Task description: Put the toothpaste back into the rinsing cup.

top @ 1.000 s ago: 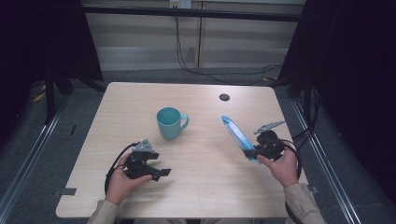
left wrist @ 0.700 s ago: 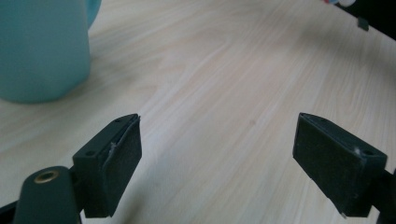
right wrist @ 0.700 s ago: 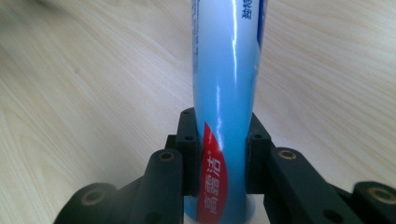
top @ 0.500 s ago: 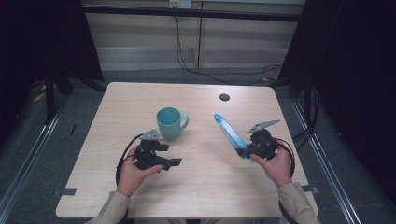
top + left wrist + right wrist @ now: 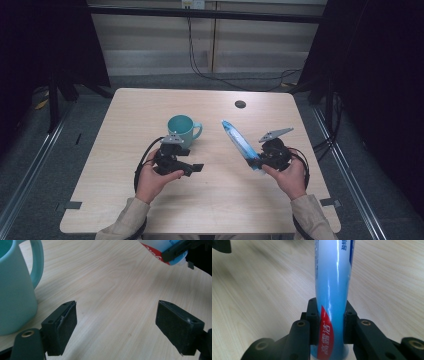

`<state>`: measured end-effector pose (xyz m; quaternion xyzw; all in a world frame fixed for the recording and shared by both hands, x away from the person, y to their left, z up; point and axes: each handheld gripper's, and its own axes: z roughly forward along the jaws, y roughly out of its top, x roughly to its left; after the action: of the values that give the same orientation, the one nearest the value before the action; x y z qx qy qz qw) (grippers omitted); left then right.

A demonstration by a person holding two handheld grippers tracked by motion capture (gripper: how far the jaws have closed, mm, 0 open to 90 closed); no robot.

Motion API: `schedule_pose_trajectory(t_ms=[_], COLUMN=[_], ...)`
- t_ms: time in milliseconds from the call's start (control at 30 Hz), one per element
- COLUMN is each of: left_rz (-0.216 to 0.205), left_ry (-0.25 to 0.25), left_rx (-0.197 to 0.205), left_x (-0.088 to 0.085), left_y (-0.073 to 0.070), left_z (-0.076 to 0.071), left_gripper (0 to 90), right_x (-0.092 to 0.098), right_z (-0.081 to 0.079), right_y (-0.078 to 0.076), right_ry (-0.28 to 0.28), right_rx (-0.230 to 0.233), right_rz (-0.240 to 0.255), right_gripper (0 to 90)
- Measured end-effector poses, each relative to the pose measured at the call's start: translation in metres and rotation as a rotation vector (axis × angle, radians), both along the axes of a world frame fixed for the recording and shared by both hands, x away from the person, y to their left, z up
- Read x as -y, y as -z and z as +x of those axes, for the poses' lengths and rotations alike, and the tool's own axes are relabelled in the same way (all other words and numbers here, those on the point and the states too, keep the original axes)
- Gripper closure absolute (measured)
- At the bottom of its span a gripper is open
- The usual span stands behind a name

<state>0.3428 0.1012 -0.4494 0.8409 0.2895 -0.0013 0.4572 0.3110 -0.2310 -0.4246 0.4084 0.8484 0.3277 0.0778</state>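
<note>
Two tools work over a pale wooden counter (image 5: 125, 200). My right tool (image 5: 254, 162) is clamped on the lower end of a blue toothpaste tube (image 5: 239, 144), holding it off the counter with its free end slanting far and left, probably toward the teal mug (image 5: 181, 130). My left tool (image 5: 192, 168), jaws wide and empty, waits just near of the mug, whose handle points right toward the tube.
</note>
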Motion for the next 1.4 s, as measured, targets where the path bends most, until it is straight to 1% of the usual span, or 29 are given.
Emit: schedule_pose_trajectory(t_ms=[33,100,133,167,200,267,300,367,400,533,600,667,733,800,867,900,933,1000,1133,1167,1267,1400], left_rz=[-0.001,0.014,0.010,0.015,0.009,-0.020,-0.023,-0.026,-0.019,-0.019,0.000,-0.006,-0.014,-0.015,-0.017,-0.017,-0.011,-0.028,-0.035,-0.029,-0.041,-0.053], left_ry=[0.004,0.006,0.003,0.005,0.003,0.004,0.001,0.001,-0.002,-0.004,-0.007,-0.011,-0.015,-0.009,-0.009,-0.004,-0.009,-0.012,-0.018,-0.014,-0.021,-0.024], left_rx=[-0.001,0.009,0.007,0.011,0.013,0.006,0.014,0.013,0.014,0.016,0.021,0.014,0.012,0.017,0.024,0.028,0.032,0.026,0.028,0.036,0.037,0.037], left_x=[0.002,0.006,0.008,0.010,0.012,0.016,0.019,0.021,0.024,0.030,0.033,0.035,0.037,0.039,0.042,0.043,0.043,0.045,0.049,0.050,0.052,0.054], left_y=[-0.001,-0.003,-0.005,-0.007,-0.009,-0.012,-0.014,-0.014,-0.015,-0.018,-0.019,-0.020,-0.021,-0.023,-0.025,-0.027,-0.028,-0.029,-0.030,-0.031,-0.032,-0.031], left_z=[0.001,0.003,0.004,0.005,0.006,0.007,0.009,0.009,0.010,0.013,0.014,0.016,0.017,0.017,0.018,0.018,0.018,0.020,0.022,0.022,0.023,0.024], left_gripper=[17.6,18.5,18.5,18.6,18.7,18.8,18.8,18.8,18.8,18.8,18.8,18.8,18.8,18.8,18.8,18.8,18.9,18.8,18.9,18.9,18.9,20.0], right_x=[-0.001,-0.003,-0.004,-0.005,-0.006,-0.007,-0.007,-0.009,-0.010,-0.013,-0.015,-0.018,-0.020,-0.022,-0.022,-0.022,-0.023,-0.023,-0.025,-0.026,-0.029,-0.031], right_z=[0.000,-0.001,-0.001,-0.002,-0.002,-0.003,-0.003,-0.003,-0.004,-0.004,-0.004,-0.004,-0.005,-0.005,-0.005,-0.005,-0.005,-0.005,-0.005,-0.005,-0.006,-0.006], right_y=[0.000,-0.001,0.000,-0.001,-0.001,-0.002,-0.002,-0.003,-0.004,-0.004,-0.003,-0.003,-0.003,-0.004,-0.004,-0.004,-0.005,-0.005,-0.006,-0.006,-0.006,-0.006], right_ry=[-0.003,-0.009,-0.012,-0.015,-0.014,-0.016,-0.020,-0.019,-0.026,-0.038,-0.042,-0.050,-0.056,-0.062,-0.062,-0.065,-0.064,-0.071,-0.076,-0.079,-0.086,-0.100], right_rx=[0.003,0.004,0.004,0.008,0.012,0.017,0.019,0.022,0.022,0.026,0.023,0.025,0.022,0.028,0.027,0.030,0.028,0.034,0.032,0.033,0.036,0.041], right_rz=[-0.001,-0.007,0.002,0.002,-0.002,0.018,0.025,0.024,0.022,0.027,0.024,0.020,0.027,0.017,0.036,0.039,0.035,0.034,0.033,0.032,0.026,0.037], right_gripper=[73.6,73.5,73.5,73.6,73.6,73.6,73.6,73.6,73.6,73.6,73.5,73.5,73.5,73.5,73.5,73.5,73.5,73.4,73.4,73.4,73.4,73.3])
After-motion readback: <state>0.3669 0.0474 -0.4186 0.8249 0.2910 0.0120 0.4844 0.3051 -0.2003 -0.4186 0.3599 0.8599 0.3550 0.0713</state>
